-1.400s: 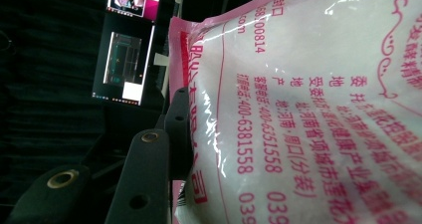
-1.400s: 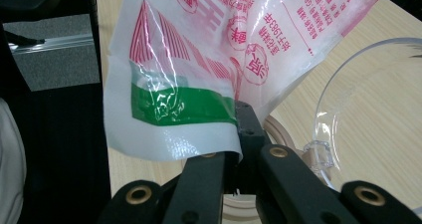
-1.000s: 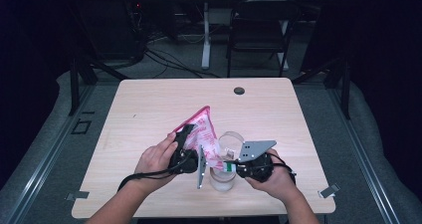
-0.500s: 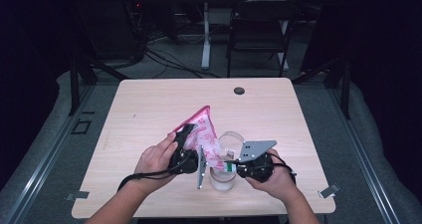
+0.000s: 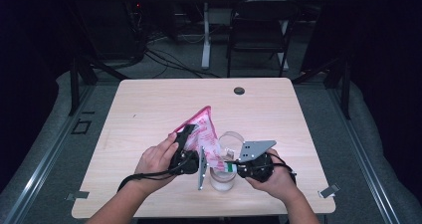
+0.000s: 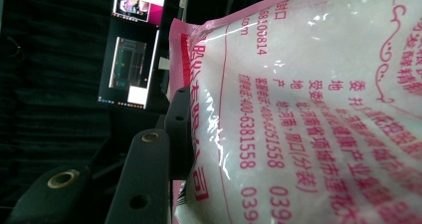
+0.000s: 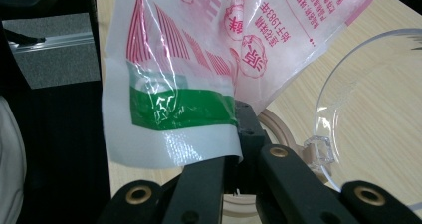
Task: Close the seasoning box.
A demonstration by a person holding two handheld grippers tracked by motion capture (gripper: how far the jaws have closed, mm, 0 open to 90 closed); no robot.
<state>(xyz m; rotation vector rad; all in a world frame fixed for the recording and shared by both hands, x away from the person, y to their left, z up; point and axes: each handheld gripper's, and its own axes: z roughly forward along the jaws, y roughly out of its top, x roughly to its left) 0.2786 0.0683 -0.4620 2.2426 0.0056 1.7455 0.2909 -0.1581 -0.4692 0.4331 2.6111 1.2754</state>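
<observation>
The pink and white bag (image 5: pixel 205 134) of white grains was held tilted above the clear jar (image 5: pixel 222 176), near the front edge of the desk (image 5: pixel 149 104), a little right of its middle. The left claw (image 5: pixel 186 134) was clamped on the bag's upper part, one jaw pressed against the plastic beside the fill. The right claw (image 5: pixel 230 167) was pinched tight on the bag's lower corner (image 7: pixel 169 129), on the green and white seam, right over the jar's mouth.

Several things could have gone wrong from there. The lower corner was thin, slick film, so it could have slipped out of the right claw under the bag's weight. If the bag had been opened or tipped further while that corner sat off the jar's mouth, grains would likely have spilled onto the desk. The jar stood close to the front edge and nothing held it, so a nudge from either claw could have knocked it over. Whether the bag's corner was already cut could not be told.
</observation>
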